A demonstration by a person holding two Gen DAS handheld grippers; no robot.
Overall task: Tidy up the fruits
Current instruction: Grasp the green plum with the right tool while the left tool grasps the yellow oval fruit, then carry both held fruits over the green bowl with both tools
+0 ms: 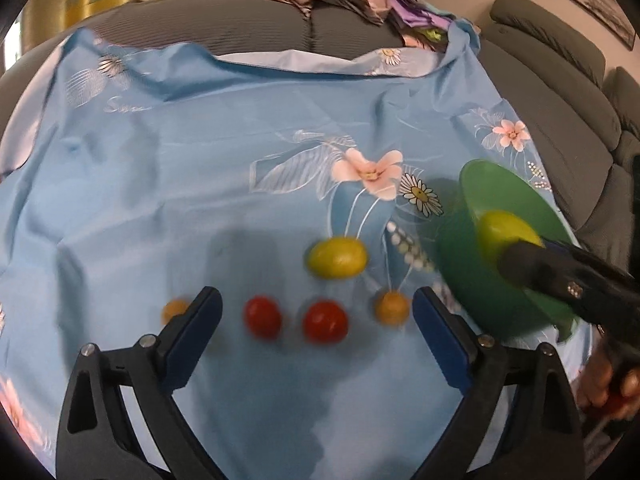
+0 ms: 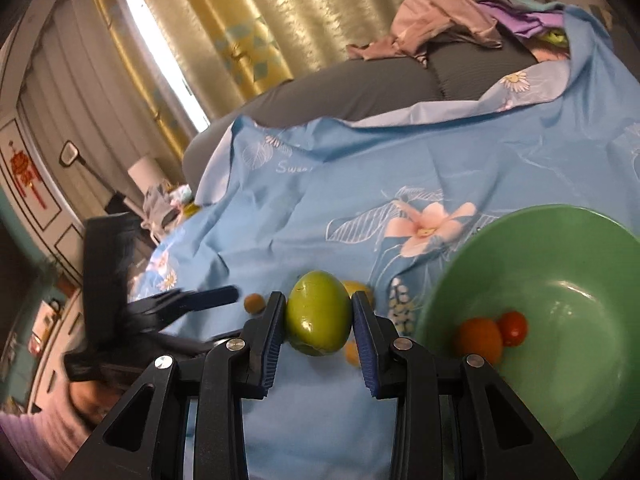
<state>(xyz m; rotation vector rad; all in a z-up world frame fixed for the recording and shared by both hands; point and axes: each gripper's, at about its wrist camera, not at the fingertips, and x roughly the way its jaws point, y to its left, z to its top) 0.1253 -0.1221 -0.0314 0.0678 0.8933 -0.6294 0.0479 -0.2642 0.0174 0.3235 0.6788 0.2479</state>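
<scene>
Pinching a green fruit between its jaws, long axis upright, the right gripper holds it just left of the green bowl; the left gripper hangs spread above two red tomatoes lying between its jaws

Five fruits lie on the cloth left of the bowl; two fruits inside it.

Green fruit in jaws, others – on cloth
</scene>
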